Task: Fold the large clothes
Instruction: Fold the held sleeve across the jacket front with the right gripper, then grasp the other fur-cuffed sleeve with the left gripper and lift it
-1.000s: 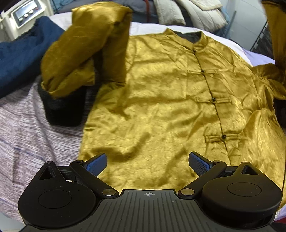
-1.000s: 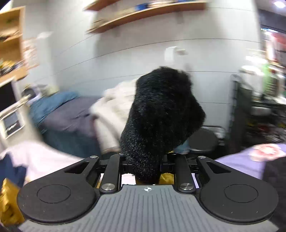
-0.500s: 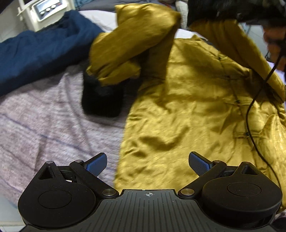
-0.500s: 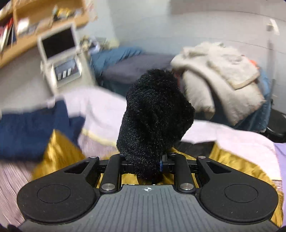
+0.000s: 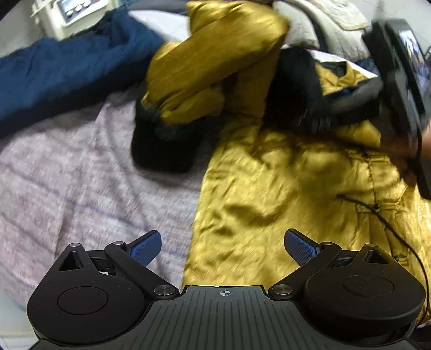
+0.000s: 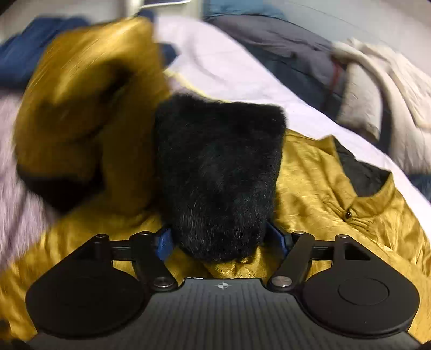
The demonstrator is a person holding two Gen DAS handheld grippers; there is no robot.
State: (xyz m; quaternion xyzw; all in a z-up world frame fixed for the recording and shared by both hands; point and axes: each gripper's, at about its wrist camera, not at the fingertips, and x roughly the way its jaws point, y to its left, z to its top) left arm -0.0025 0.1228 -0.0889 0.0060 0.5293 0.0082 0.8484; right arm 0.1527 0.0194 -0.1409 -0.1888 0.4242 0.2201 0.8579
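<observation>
A gold satin jacket (image 5: 291, 188) with black buttons lies front-up on the bed. Its one sleeve (image 5: 215, 62) is folded back, with its black fur cuff (image 5: 161, 145) resting on the bedcover. My left gripper (image 5: 222, 246) is open and empty above the jacket's lower edge. My right gripper (image 6: 219, 241) holds the other sleeve's black fur cuff (image 6: 218, 172) between its fingers, which have parted a little, over the jacket's chest near the collar (image 6: 361, 172). It also shows in the left wrist view (image 5: 315, 118).
The bed has a mauve striped cover (image 5: 67, 193). A dark blue garment (image 5: 59, 72) lies at the far left. A white device (image 5: 67, 13) stands behind it. Pale and grey clothes (image 6: 377, 80) are piled at the far side.
My right gripper has swung the fur-cuffed sleeve down from the air over the jacket's chest, and its fingers have widened. My left gripper has drifted left along the hem.
</observation>
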